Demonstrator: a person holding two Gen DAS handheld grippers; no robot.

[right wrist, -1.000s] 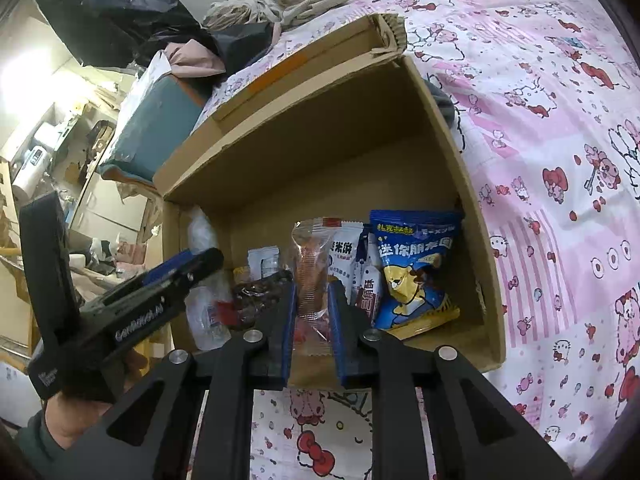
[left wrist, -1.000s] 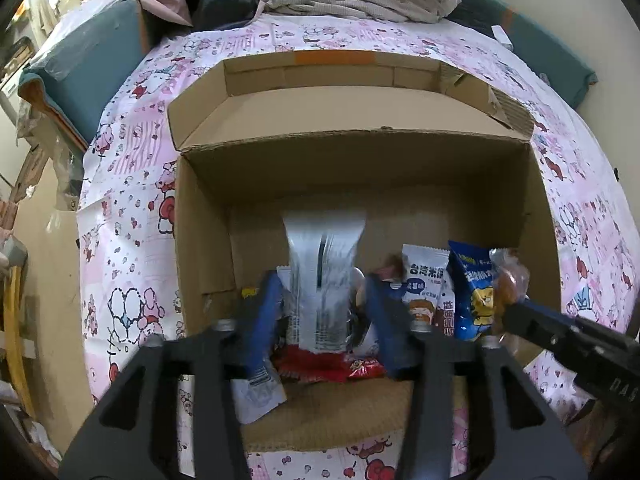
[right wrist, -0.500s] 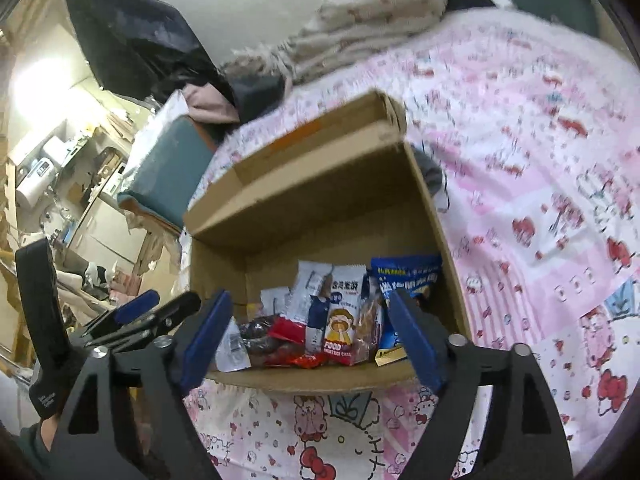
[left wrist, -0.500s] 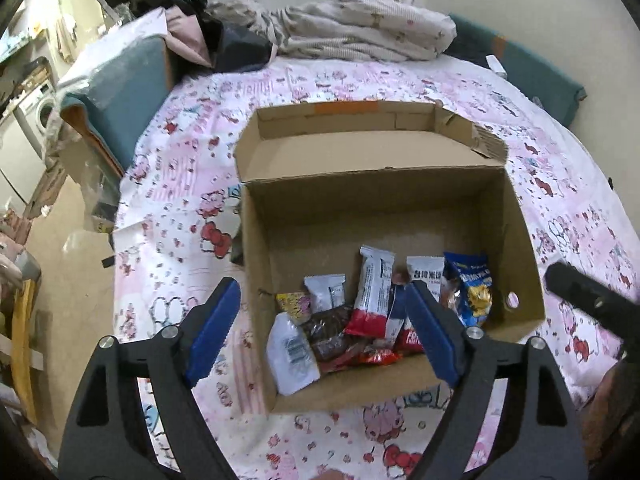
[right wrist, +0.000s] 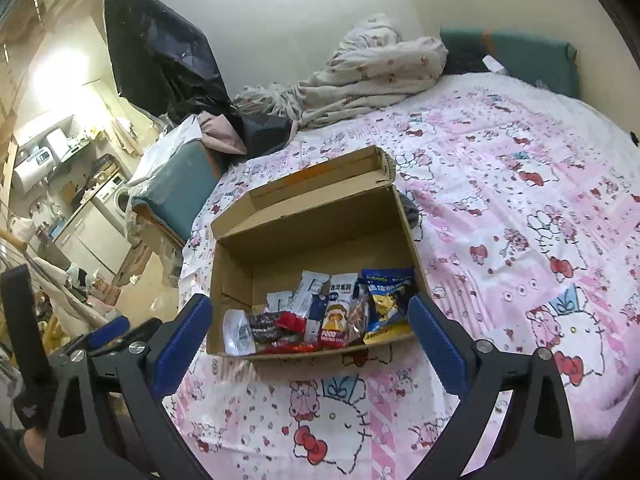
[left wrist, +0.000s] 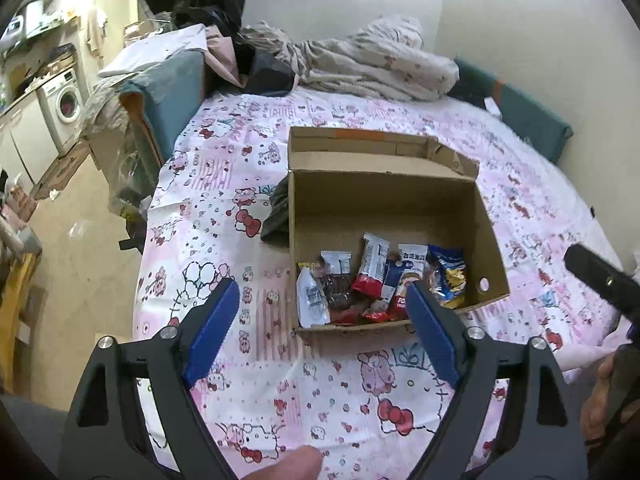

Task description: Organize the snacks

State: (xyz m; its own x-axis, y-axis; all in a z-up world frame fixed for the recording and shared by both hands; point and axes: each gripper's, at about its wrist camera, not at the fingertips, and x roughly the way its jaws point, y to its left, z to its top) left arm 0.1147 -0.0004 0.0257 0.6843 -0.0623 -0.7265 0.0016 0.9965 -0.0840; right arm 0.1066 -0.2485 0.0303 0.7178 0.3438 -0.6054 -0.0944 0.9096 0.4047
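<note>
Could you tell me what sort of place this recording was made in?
Most likely a small home, a bedroom opening onto a utility corner. A bed with a pink cartoon sheet carries the cardboard snack box, a rumpled blanket lies behind it, and a washing machine stands at the far left.

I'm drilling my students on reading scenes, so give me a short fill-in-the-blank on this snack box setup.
1. The snacks lie inside a ___ box.
2. The box stands on a bedsheet printed with pink cartoon ___.
3. The left gripper and right gripper both hold ___.
4. The blue snack bag leans at the box's ___ end.

Missing words: cardboard; cats; nothing; right
</note>
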